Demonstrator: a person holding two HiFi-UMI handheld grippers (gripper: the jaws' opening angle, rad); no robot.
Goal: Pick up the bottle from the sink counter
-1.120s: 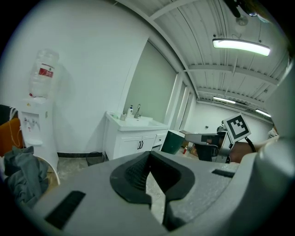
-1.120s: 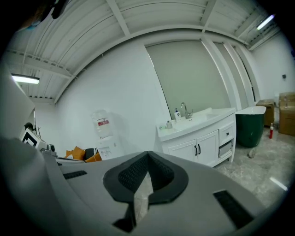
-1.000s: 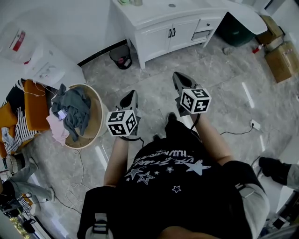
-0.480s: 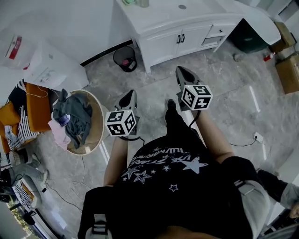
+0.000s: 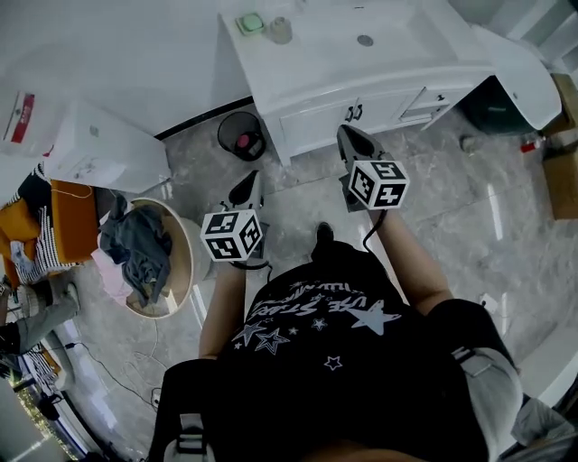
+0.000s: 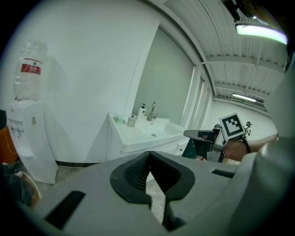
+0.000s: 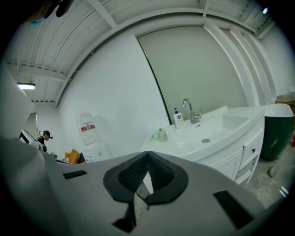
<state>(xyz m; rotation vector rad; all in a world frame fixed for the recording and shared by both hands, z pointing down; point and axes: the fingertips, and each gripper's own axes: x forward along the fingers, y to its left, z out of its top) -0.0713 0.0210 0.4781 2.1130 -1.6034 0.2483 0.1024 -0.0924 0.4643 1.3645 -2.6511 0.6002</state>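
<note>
The white pump bottle (image 7: pixel 178 118) stands beside the tap at the back of the white sink counter (image 7: pixel 216 133); the left gripper view shows the bottle (image 6: pixel 142 112) too. A small cup (image 5: pixel 281 30) and a green soap dish (image 5: pixel 250 23) sit at the counter's left end. My left gripper (image 5: pixel 250 188) and right gripper (image 5: pixel 349 138) hover over the floor in front of the cabinet, well short of the counter. Both are shut with nothing between their pads. In the left gripper view the right gripper (image 6: pixel 203 134) shows at the right.
A black waste bin (image 5: pixel 242 133) stands at the cabinet's left corner. A water dispenser (image 5: pixel 99 149) and a round laundry basket (image 5: pixel 149 257) with clothes are on the left. A dark green bin (image 5: pixel 497 104) and a cardboard box (image 5: pixel 564 180) lie to the right.
The view has moved toward the vanity, so more of the counter top shows. Both grippers have advanced toward the cabinet and stay shut.
</note>
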